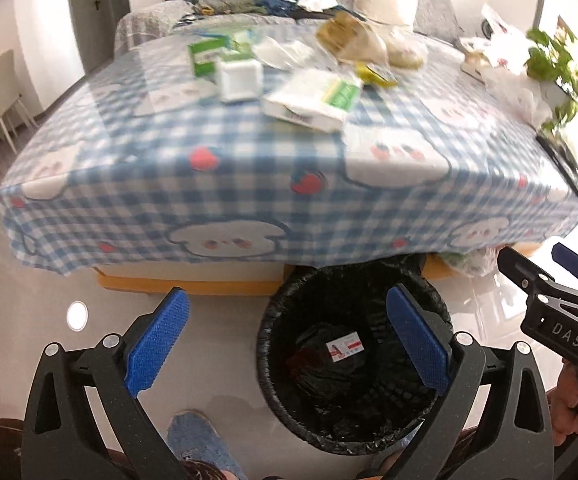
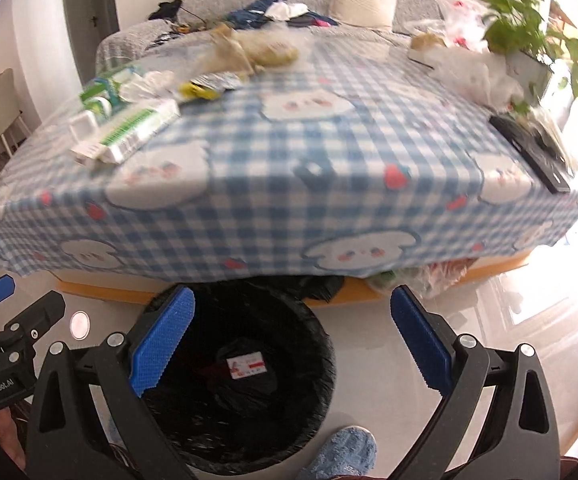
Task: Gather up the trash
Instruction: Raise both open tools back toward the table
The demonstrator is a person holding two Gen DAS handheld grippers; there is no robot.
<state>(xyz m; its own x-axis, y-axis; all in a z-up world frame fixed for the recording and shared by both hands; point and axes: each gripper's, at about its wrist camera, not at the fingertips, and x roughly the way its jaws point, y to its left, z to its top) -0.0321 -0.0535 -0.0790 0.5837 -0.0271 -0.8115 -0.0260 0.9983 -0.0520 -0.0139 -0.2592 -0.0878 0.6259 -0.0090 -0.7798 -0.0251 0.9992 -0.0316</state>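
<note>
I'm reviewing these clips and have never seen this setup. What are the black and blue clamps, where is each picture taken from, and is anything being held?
These are two hand-held grippers, each with a fisheye camera looking along its jaws. One picture comes from the left gripper, the other from the right gripper; each also glimpses the other. Both stand open and hold nothing. Below them is a black-lined trash bin containing a labelled wrapper. Ahead, a table with a blue checked cloth carries cartons, wrappers and bags, plus a plant.
</note>
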